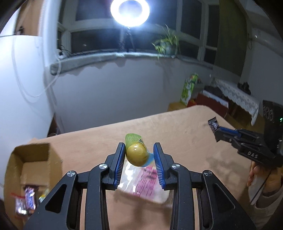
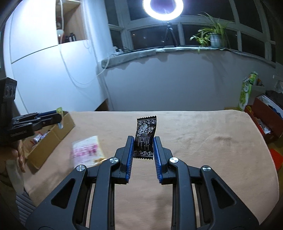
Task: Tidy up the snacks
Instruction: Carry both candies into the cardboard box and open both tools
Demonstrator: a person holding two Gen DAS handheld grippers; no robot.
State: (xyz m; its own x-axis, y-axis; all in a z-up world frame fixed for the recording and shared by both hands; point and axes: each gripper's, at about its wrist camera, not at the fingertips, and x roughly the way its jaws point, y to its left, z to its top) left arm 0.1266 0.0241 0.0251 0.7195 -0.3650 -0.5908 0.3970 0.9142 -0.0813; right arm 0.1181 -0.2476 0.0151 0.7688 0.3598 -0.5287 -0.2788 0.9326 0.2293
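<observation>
My left gripper (image 1: 139, 147) is shut on a round yellow-green snack (image 1: 137, 154) in a clear wrapper with a green and blue end, held above the tan cloth-covered table (image 1: 185, 134). In the right wrist view that gripper (image 2: 59, 116) hovers over the cardboard box (image 2: 51, 139) at the left. My right gripper (image 2: 143, 141) is shut on a black printed snack packet (image 2: 146, 131), upright between the pads and lifted off the table. The left wrist view shows it (image 1: 216, 131) at the right edge. A clear bag with pink print (image 2: 85, 150) lies flat on the cloth.
The open cardboard box (image 1: 33, 159) at the table's left end holds several wrapped snacks (image 1: 29, 200). A person's hand (image 1: 255, 175) holds the right gripper's handle. Beyond the table are a white wall, a windowsill with a potted plant (image 2: 214, 36), and a ring light (image 2: 162, 8).
</observation>
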